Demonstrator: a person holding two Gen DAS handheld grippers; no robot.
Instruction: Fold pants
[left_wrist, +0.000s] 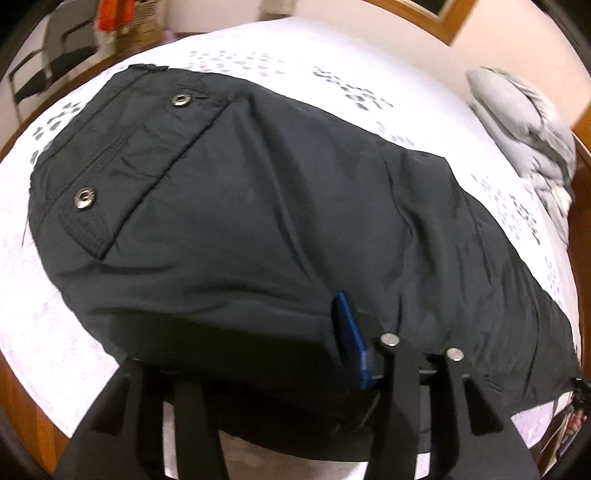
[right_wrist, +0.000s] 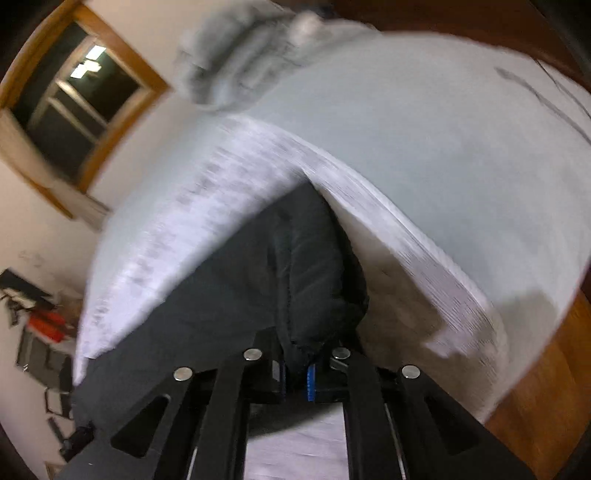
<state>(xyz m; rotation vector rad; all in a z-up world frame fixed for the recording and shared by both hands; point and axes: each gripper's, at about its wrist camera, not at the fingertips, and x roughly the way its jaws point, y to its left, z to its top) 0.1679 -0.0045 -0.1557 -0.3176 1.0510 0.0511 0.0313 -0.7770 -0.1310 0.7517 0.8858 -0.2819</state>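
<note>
Black pants (left_wrist: 258, 206) with two metal snaps lie spread across a white patterned bedsheet (left_wrist: 332, 62). My left gripper (left_wrist: 273, 317) sits at their near edge. One blue pad (left_wrist: 351, 343) shows with its inner face bare, while the other finger is hidden under the cloth, so the jaws stand apart with fabric between them. In the blurred right wrist view, my right gripper (right_wrist: 297, 365) is shut on a bunched end of the pants (right_wrist: 310, 266), lifted a little off the sheet (right_wrist: 443, 147).
A heap of grey clothing (left_wrist: 524, 140) lies at the far right of the bed, also seen as the grey heap (right_wrist: 251, 55). The wooden bed frame (left_wrist: 581, 177) rims the mattress. A chair (left_wrist: 55, 59) stands beyond the bed and a window (right_wrist: 74, 103) is in the wall.
</note>
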